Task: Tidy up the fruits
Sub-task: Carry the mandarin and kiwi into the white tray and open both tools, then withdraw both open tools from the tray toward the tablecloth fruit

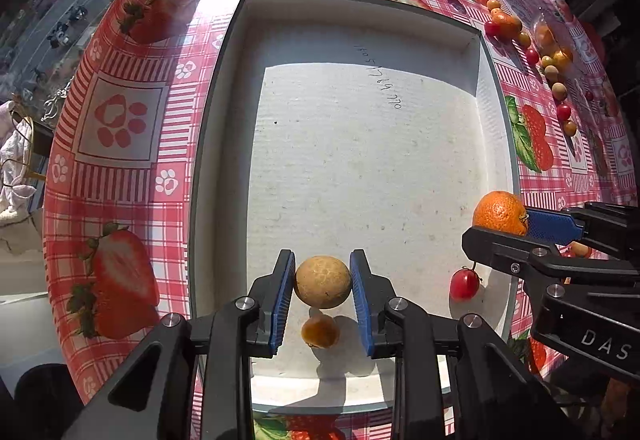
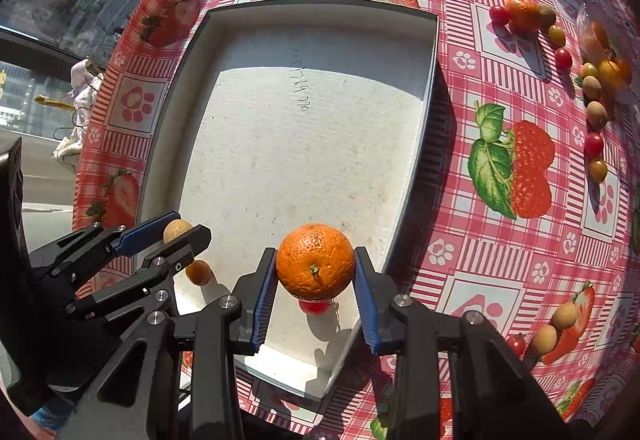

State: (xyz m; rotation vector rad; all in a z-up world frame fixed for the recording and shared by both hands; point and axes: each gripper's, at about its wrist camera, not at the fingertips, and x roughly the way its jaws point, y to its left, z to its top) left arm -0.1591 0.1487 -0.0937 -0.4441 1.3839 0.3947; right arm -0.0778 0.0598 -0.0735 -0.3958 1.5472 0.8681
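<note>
gripping | left tool (image 1: 322,294) clamped on longan (image 1: 322,281) | right tool (image 2: 315,296) clamped on mandarin (image 2: 315,261)

Glossy plastic tablecloth (image 1: 132,144); matt cardboard tray (image 1: 340,160); dimpled orange (image 2: 315,261).

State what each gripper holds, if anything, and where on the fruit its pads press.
The left gripper clamps a tan longan across its sides. The right gripper clamps a mandarin across its sides, stem end facing the camera.
</note>
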